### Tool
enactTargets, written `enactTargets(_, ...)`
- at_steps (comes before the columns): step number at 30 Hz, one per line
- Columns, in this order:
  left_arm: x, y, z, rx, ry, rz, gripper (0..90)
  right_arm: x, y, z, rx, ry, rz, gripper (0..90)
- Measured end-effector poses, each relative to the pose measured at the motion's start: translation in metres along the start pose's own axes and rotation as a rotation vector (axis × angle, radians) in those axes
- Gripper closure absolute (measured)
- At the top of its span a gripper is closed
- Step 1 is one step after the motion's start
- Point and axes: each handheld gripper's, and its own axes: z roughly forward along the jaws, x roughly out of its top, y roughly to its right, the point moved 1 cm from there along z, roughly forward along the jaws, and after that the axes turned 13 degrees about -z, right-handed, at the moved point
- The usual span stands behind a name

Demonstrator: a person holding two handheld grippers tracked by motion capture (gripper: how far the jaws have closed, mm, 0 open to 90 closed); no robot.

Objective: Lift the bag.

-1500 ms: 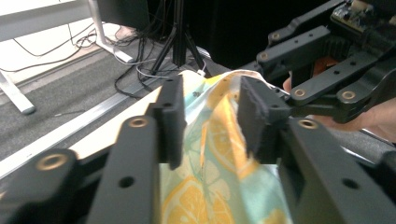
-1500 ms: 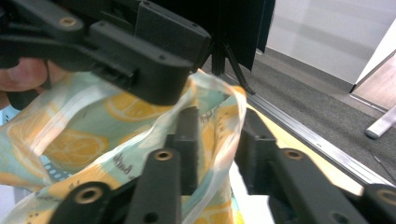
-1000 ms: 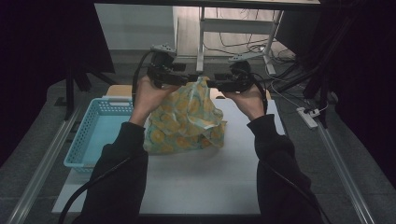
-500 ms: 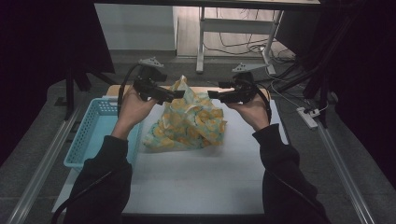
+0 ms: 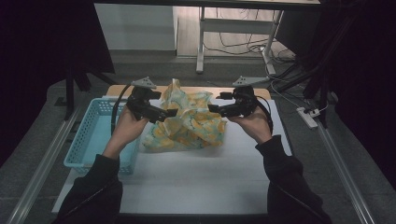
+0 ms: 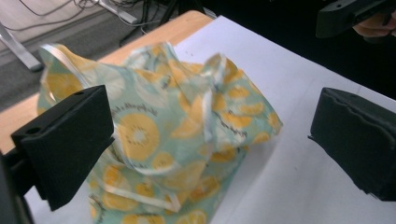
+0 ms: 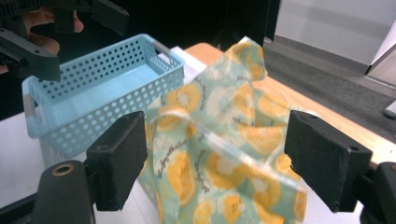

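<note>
A crumpled cloth printed with yellow citrus slices (image 5: 187,123) lies heaped on the white table (image 5: 196,182), just right of a light-blue perforated basket (image 5: 93,135). The left gripper (image 5: 169,113) hangs at its left edge, jaws wide apart and gripping nothing. The right gripper (image 5: 212,108) sits at the cloth's right edge; its jaws have just been opening and stand apart, with cloth lying loose between them.

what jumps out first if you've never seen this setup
A crumpled cloth printed with yellow citrus slices sits mid-table on the white mat. The left gripper and right gripper flank it, jaws open after just opening, nothing pinched. A light blue basket stands at its left.
</note>
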Motion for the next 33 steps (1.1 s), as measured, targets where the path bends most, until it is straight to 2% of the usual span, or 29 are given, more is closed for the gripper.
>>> enactTargets(2, -0.007, 0.0, 0.0, -0.001, -0.002, 0.015, 0.0, -0.004, -0.004, 0.0, -0.018, -0.01, -0.004, 22.5)
enactTargets(5, -0.017, 0.0, -0.001, -0.021, -0.007, 0.017, 0.0, -0.011, -0.008, -0.002, -0.014, -0.017, -0.004, 21.3)
enactTargets(12, -0.039, 0.002, -0.003, -0.019, -0.018, 0.027, 0.0, -0.029, -0.014, -0.005, -0.011, -0.021, 0.016, 16.9)
enactTargets(21, -0.068, 0.004, -0.009, -0.034, -0.01, 0.005, 0.0, -0.052, -0.032, -0.011, -0.006, -0.024, 0.025, 8.6)
enactTargets(27, -0.088, 0.004, -0.011, -0.034, -0.023, -0.002, 0.0, -0.067, -0.049, -0.013, -0.008, -0.042, -0.01, 4.1)
enactTargets(33, -0.111, 0.005, -0.015, -0.022, -0.038, -0.023, 0.0, -0.082, -0.06, -0.017, -0.014, -0.055, -0.016, 2.1)
